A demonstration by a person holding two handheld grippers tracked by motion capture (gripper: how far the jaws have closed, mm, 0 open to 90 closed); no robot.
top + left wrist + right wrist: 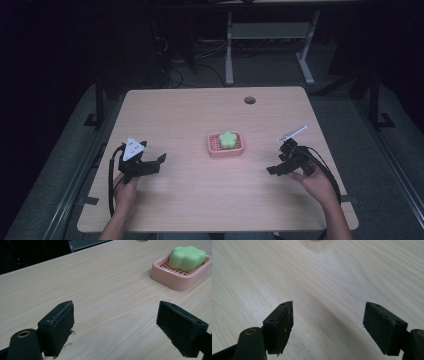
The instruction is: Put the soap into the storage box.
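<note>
Wood table [200,110], dark room; left gripper [117,322], right gripper [328,325] jaws apart, holding nothing.

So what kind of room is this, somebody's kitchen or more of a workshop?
Probably a lab or workshop set up for recording. A bare wooden table stands in a dark room, cables lie on the floor behind it, and a person holds a left gripper and a right gripper over it.

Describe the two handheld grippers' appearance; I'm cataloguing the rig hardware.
Both are black. The left gripper carries a pale three-cornered plate with dark dots; the right gripper carries a similar tilted plate. Black cables trail from each. The fingers are blocky rectangular pads. No sleeves visible.
</note>
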